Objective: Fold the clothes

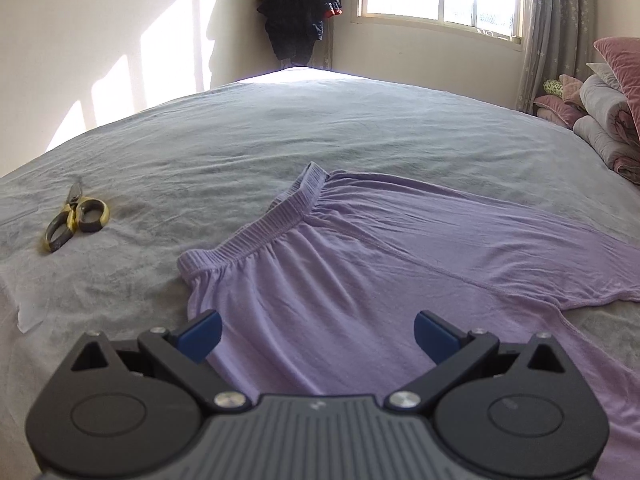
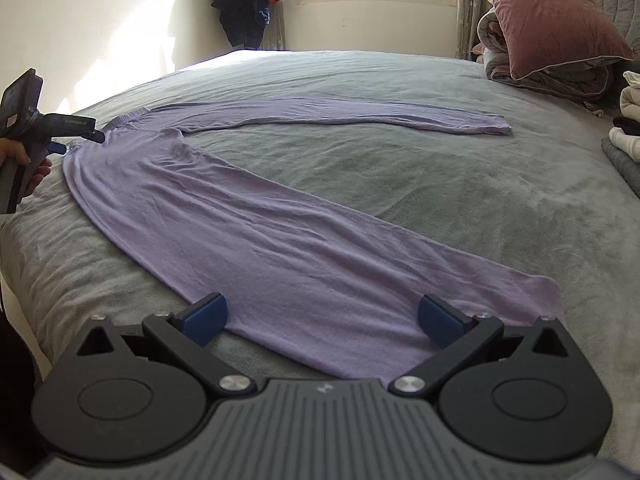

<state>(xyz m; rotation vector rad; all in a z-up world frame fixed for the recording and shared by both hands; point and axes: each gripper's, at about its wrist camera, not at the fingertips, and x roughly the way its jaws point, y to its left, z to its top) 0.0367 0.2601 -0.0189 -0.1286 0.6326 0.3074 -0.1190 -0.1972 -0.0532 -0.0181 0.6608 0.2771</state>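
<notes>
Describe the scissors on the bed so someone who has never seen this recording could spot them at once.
Start from the grey bed cover in the left wrist view. Left of the lilac trousers' waistband, well clear of the cloth, lie the scissors, closed. Their yellow-and-dark handles make them the only small hard thing on the cover.

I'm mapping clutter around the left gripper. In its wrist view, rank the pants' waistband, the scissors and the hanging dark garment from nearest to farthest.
From the open left gripper:
1. Ribbed elastic waistband of the lilac knit pants, just ahead, centre.
2. Yellow-and-grey handled scissors, on the grey bedspread, far left.
3. Dark hanging garment with red trim, in the room's corner beyond the bed.
</notes>
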